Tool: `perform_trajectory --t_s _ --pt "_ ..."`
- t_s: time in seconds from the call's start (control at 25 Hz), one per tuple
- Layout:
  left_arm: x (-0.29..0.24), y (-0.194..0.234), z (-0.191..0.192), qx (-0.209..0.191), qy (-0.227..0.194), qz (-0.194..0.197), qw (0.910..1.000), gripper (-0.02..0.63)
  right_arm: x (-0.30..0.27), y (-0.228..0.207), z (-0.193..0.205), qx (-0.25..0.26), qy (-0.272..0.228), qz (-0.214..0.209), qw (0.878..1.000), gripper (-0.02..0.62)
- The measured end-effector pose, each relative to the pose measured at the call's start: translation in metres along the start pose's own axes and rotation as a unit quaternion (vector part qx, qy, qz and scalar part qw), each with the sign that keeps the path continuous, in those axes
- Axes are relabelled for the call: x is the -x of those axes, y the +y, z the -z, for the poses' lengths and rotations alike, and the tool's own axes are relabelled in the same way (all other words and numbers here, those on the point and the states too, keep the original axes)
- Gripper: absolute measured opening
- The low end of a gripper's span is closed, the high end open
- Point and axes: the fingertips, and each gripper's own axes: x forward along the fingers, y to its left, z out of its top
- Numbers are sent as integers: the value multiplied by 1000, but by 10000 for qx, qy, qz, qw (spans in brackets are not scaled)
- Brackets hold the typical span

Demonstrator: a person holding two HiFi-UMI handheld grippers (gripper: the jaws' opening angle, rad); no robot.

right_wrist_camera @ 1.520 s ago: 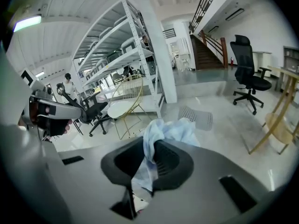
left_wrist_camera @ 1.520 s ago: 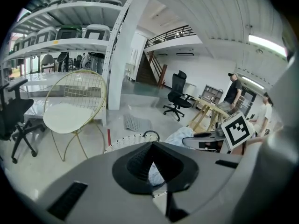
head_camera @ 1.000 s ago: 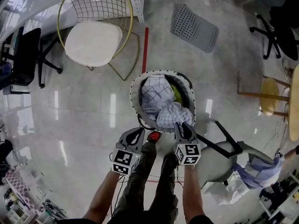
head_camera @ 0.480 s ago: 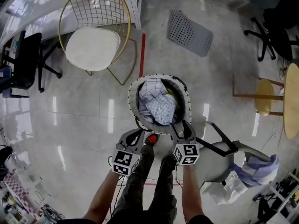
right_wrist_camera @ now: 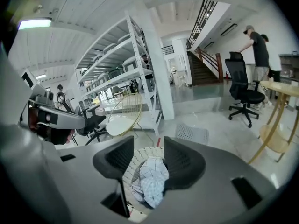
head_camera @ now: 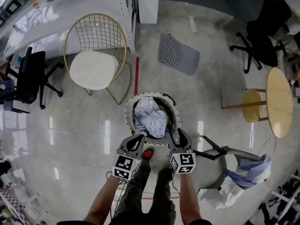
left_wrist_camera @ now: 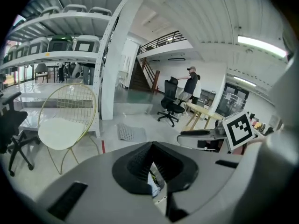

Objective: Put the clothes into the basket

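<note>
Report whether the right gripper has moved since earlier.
Yes. The right gripper has drawn back off the clothes to the near basket rim; its empty jaws have just been closing.

The left gripper [head_camera: 136, 140] and right gripper [head_camera: 178, 137] are grey, with black-and-white cubes [head_camera: 124, 167]. The trousers [head_camera: 147, 191] are dark green; one shoe [head_camera: 148, 153] is red.

**Basket on the floor, clothes inside it**
The basket [head_camera: 128, 110] stands on the floor [head_camera: 79, 125] with the clothes [head_camera: 151, 121] in it. The left gripper [head_camera: 139, 138] and right gripper [head_camera: 179, 136] hang side by side at its near rim. A wire chair [head_camera: 96, 55] stands behind-left and a mat [head_camera: 178, 55] lies behind-right. A stool [head_camera: 252, 106] and round table [head_camera: 280, 102] are far right, an office chair [head_camera: 28, 76] far left.
</note>
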Motion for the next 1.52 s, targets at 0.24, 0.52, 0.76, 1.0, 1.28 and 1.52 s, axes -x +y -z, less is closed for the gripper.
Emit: perform_trajectory --t_s 0.24,0.52,0.76,1.0,1.28,1.52 --pt "16 -30 -51 -288 -324 197 9989 6 38 2 -59 194 -435 180 9987 147" --pt "32 -79 -101 -620 -611 482 9950 6 101 -3 -112 211 -991 519 9935 62" --pt "39 -134 -157 -848 -703 993 9889 6 163 -15 -171 105 -1288 874 9878 37" --pt "38 -203 -201 -1241 -787 1704 9743 6 236 -46 -204 -10 -1567 1648 9738 35" --pt "26 -304 -212 -1721 -799 2529 9487 6 331 -101 -193 -196 -1747 2636 9485 34" --pt "18 -405 -202 -1953 -697 3271 9220 6 424 -151 -164 -424 -1813 3469 9193 34"
